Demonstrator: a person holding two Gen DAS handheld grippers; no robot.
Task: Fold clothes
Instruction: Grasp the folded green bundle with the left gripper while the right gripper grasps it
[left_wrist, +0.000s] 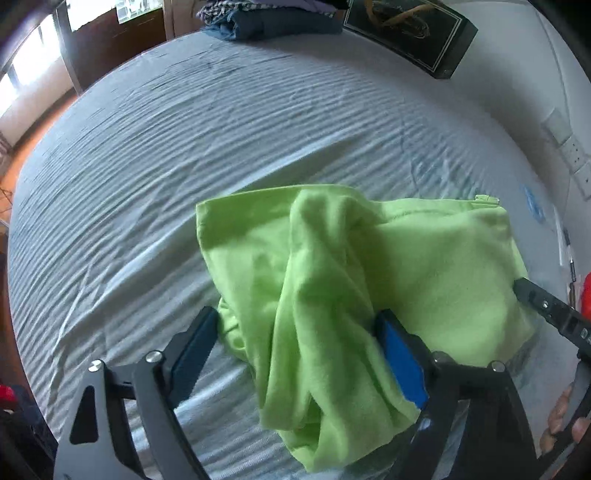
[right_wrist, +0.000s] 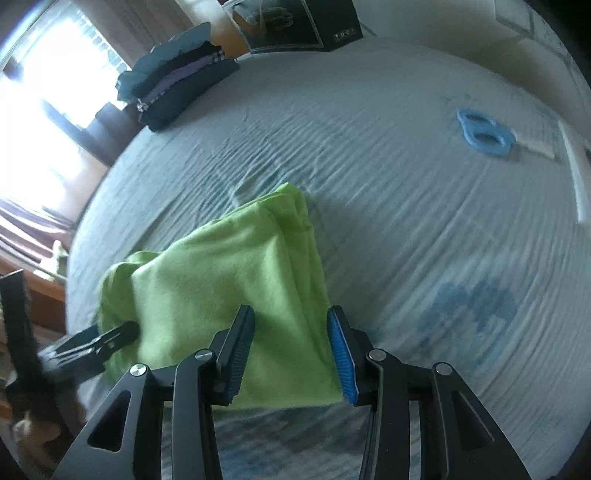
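Looking along your left gripper (left_wrist: 295, 347), you have its two blue-padded fingers spread wide, one on each side of a bunched ridge of the green garment (left_wrist: 332, 280), which lies on the striped bedsheet (left_wrist: 184, 147) near you. No pad is pressing the cloth, so nothing is held on this side. Your right gripper's tip (left_wrist: 546, 306) shows at the garment's right edge.

Looking along your right gripper (right_wrist: 291, 343), its fingers are likewise apart, straddling the near right edge of the green garment (right_wrist: 221, 288), which looks already folded into a rough block with layered edges. The left gripper (right_wrist: 107, 339) sits at the cloth's far left edge.

You seem to be between folds, lining up for a fresh grip. Next, close both grippers on matching corners, taking every layer, then lift evenly. A stack of folded clothes (right_wrist: 177, 88) waits at the far end of the bed.
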